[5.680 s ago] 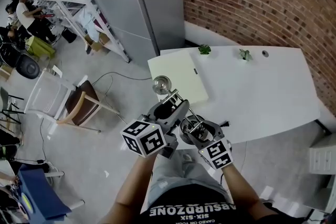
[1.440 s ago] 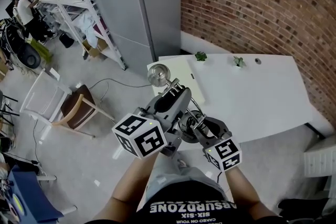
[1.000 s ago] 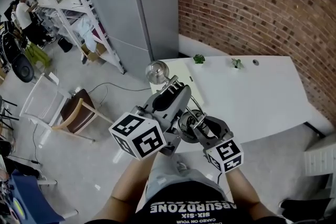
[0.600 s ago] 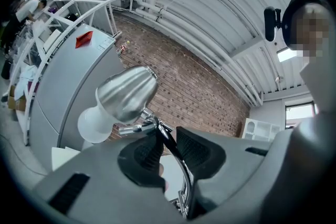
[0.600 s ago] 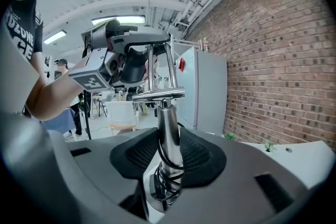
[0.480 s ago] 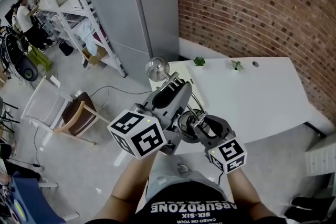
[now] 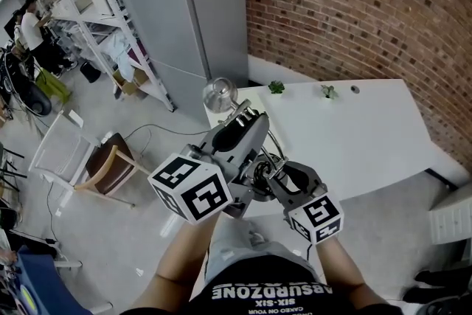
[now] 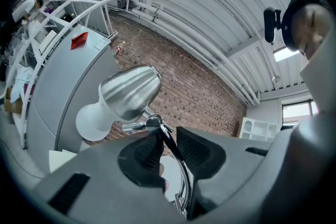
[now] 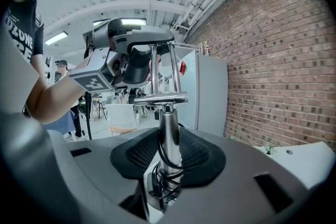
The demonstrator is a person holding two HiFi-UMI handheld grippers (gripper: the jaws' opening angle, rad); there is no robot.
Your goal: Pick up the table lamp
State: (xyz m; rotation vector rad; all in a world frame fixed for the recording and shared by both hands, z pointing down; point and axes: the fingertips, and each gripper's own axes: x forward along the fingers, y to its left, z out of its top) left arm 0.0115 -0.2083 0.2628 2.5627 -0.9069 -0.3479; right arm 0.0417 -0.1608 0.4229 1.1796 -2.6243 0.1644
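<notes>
White table (image 7: 383, 129) lay ahead and below me, table lamp (image 7: 219, 94) hung by its near edge, seemingly clear of it, my left gripper (image 8: 167, 150) pinched its thin chrome arm, my right gripper (image 9: 167, 152) clamped its upright post.

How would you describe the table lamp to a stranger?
Find the white table beside the brick wall. At its left end, the left tool and right tool hold the table lamp in the air. Unlike the green plants on the table, it is chrome: thin rods, rounded shade, white bulb.
</notes>
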